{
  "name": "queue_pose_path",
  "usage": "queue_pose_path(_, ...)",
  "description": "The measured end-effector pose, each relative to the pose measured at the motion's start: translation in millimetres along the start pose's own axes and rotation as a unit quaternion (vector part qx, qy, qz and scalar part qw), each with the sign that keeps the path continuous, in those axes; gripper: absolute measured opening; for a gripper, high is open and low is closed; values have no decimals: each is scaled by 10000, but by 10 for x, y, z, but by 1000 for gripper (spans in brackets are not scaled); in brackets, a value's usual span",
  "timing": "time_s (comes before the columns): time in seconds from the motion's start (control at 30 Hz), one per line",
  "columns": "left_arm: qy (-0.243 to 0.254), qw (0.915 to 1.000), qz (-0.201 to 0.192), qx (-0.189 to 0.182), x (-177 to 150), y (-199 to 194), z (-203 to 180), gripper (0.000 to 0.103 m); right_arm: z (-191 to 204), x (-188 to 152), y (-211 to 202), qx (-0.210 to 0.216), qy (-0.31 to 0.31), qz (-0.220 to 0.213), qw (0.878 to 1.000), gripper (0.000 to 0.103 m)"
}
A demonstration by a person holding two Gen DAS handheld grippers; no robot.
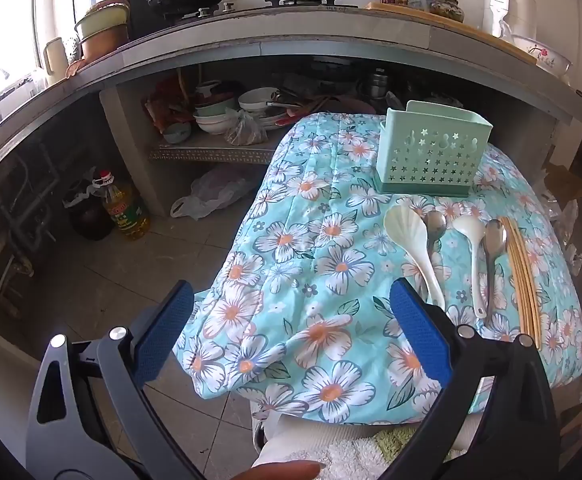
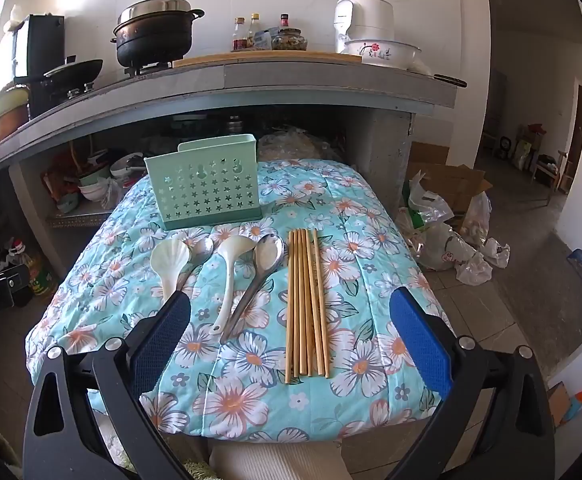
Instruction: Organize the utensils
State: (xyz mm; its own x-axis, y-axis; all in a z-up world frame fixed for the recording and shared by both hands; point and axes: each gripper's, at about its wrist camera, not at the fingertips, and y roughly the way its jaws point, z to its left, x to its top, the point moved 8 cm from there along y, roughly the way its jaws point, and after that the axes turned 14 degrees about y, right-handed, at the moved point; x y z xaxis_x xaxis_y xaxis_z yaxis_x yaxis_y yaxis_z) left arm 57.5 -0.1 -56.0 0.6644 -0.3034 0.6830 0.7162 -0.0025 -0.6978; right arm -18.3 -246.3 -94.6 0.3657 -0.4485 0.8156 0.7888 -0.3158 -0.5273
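Right wrist view: right tongs (image 2: 289,336) spread wide, empty, poised over the near edge of the surface (image 2: 371,220), a flowered quilt laid over it. Chopsticks (image 2: 306,304) bundled side by side straight ahead between the blue pads, long axis running from near edge to far edge, in line with the tongs' reach; near ends close to the pads, not touching. Left of the bundle, a steel spoon (image 2: 257,280), a white ladle (image 2: 229,276), a second steel spoon (image 2: 195,258) and a shell scoop (image 2: 169,264), handles toward the near edge, bowls toward the holder (image 2: 203,184). Holder upright at the far edge, mint, star-pierced, open top, apparently empty. Left wrist view: left tongs (image 1: 291,332) likewise spread and empty, aimed at bare quilt by the left edge; utensils all off to their right, scoop handle just beside the right pad. Probably nothing sorted yet. Nearer to the chopsticks: right tongs. Likely a grip across the bundle, closing sideways, then a lift toward the holder's mouth.
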Motion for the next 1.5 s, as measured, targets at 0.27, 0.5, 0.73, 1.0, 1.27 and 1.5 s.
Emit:
queue_pose_path(0.27,0,10000,2,-22,-2,-15,2,95,-2,1,11,-31,3,-7,10000,97)
queue_pose_path(0.5,-13,10000,33,-32,-5,2,-2,95,-3,3,6,-4,9,-4,10000,97)
queue_pose_path(0.73,-18,10000,41,-46,-5,2,-2,95,2,2,11,0,16,8,10000,97)
queue_pose_path(1.0,-19,10000,46,-42,-6,4,-2,95,1,1,10,4,16,8,10000,97)
queue_pose_path(1.27,-22,10000,49,-49,-6,4,0,95,-9,3,8,4,21,5,10000,97)
queue_pose_path(1.5,-22,10000,48,-42,-6,5,-2,95,-15,10,8,9,25,22,10000,97)
